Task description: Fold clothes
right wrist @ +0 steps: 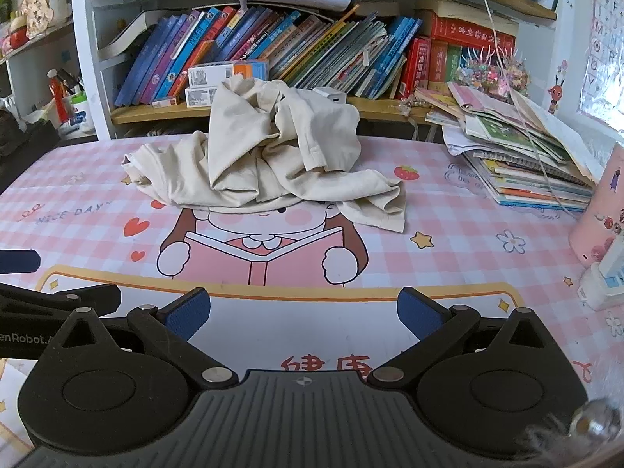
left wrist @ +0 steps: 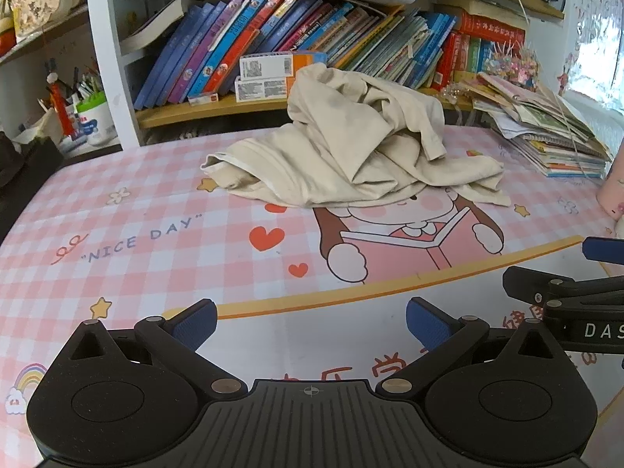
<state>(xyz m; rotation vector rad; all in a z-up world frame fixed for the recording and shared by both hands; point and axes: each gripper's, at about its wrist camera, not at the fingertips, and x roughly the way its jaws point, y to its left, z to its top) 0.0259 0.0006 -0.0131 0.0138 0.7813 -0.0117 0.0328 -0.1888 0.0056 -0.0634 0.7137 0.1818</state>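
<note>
The cream garment (left wrist: 351, 144) lies heaped near the counter's (left wrist: 136, 234) far edge; both tools (left wrist: 311, 321) (right wrist: 303, 312) wait near the front edge, fingers apart, holding nothing, ready to reach.

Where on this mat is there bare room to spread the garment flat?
The widest free patch is the near half of the mat, between the crumpled beige garment and the open right gripper. The left side by the "NICE DAY" print is also bare. The far right is crowded: a stack of booklets and a pink case.
</note>
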